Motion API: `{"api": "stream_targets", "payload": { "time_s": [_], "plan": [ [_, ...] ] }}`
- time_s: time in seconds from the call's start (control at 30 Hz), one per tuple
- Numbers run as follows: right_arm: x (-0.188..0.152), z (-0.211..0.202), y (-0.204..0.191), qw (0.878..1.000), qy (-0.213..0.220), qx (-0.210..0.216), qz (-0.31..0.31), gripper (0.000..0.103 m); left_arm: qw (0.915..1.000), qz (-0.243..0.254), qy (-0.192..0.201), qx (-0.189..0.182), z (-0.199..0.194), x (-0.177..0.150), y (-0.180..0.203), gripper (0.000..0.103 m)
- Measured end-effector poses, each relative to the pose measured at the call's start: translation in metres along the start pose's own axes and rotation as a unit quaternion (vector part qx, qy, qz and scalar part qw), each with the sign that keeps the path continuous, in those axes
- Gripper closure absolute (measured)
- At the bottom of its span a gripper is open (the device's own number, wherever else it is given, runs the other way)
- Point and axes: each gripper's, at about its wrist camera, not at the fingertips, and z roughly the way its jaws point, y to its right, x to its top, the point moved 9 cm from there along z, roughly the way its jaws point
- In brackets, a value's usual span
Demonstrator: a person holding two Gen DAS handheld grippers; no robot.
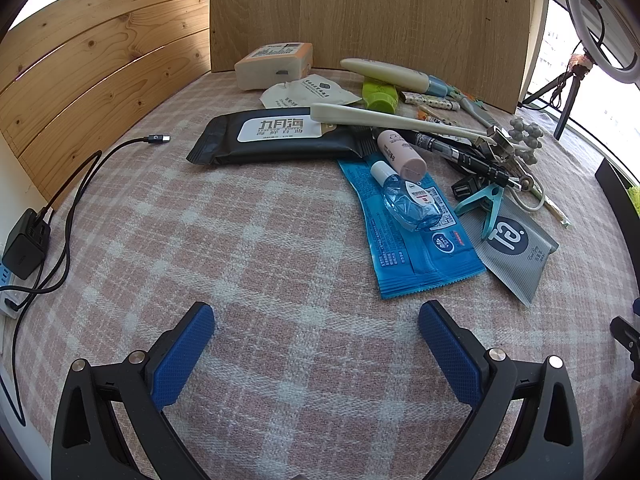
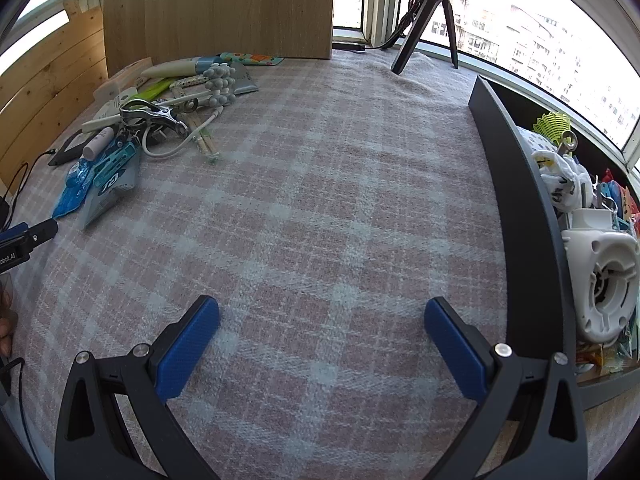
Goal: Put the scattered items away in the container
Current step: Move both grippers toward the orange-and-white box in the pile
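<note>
Scattered items lie on the plaid cloth: a black wipes pack (image 1: 276, 136), a blue packet (image 1: 412, 240) with a small blue bottle (image 1: 404, 196) on it, a pink tube (image 1: 402, 154), a grey sachet (image 1: 516, 252), a teal clip (image 1: 486, 204) and black pens (image 1: 464, 156). My left gripper (image 1: 316, 332) is open and empty, just short of the blue packet. My right gripper (image 2: 322, 332) is open and empty over bare cloth. The dark container (image 2: 520, 200) stands to its right and holds several items, among them a white fan (image 2: 600, 280). The same pile (image 2: 132, 120) lies far left in the right wrist view.
A charger and black cable (image 1: 72, 200) lie at the left edge. A wooden board (image 1: 360, 12) stands behind the pile with a beige box (image 1: 272, 64) before it. A tripod (image 2: 424, 12) stands by the window. The left gripper's tip (image 2: 28, 236) shows at the left of the right wrist view.
</note>
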Motion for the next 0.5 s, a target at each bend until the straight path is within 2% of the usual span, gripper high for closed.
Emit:
{"api": "stream_targets", "payload": {
  "time_s": [0.13, 0.23, 0.4, 0.5],
  "plan": [
    [0.000, 0.000, -0.002, 1.000, -0.028, -0.003, 0.007, 0.000, 0.9996, -0.005, -0.026, -0.003, 0.001, 0.000, -0.001, 0.001],
    [0.010, -0.010, -0.006, 1.000, -0.018, 0.005, 0.016, 0.000, 0.9994, -0.014, -0.032, -0.009, -0.006, 0.007, -0.007, 0.004],
    [0.053, -0.040, -0.025, 0.999, 0.026, 0.018, 0.008, 0.000, 0.9998, -0.016, -0.015, -0.002, -0.019, 0.029, -0.022, 0.005],
    [0.095, -0.051, -0.044, 0.998, 0.045, 0.038, 0.006, 0.000, 0.9999, -0.013, -0.003, 0.006, -0.028, 0.053, -0.033, 0.006]
  ]
}}
